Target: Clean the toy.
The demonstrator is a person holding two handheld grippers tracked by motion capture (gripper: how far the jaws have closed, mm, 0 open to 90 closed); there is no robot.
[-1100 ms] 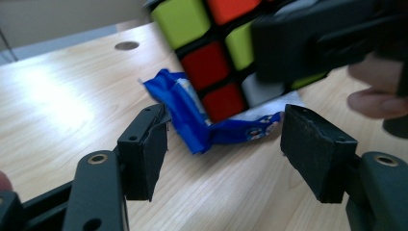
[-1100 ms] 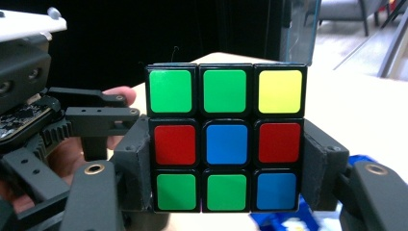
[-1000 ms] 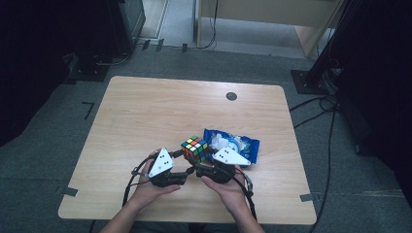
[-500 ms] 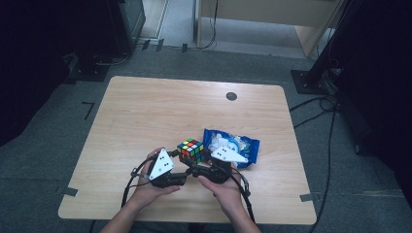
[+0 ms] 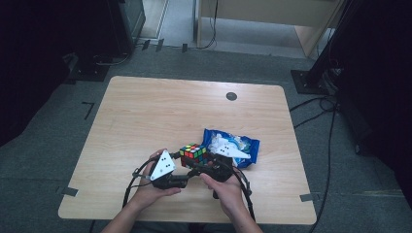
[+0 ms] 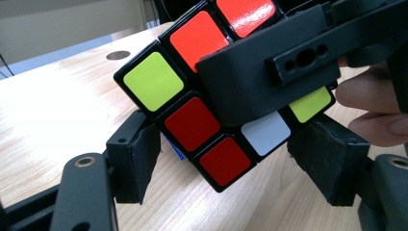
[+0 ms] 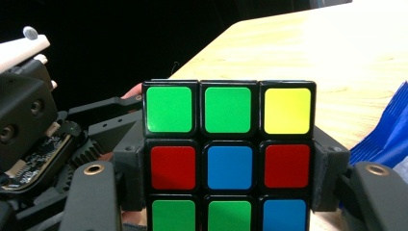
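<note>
A scrambled Rubik's cube is held just above the table near its front edge. My right gripper is shut on it: in the right gripper view the cube sits square between the two pads, with green, yellow, red and blue stickers facing me. My left gripper comes in from the left. In the left gripper view the cube's lower corner hangs between my left gripper's pads, which have just been opening and stand clear of it. The right gripper's jaw crosses the cube's face there.
A blue and white snack bag lies right behind the right hand, and its edge shows again. The wooden table has a round cable hole at the back. Cables trail off the front edge.
Both hands and the cube have stayed where they were near the front edge. The high view is too small to show any jaw motion.
</note>
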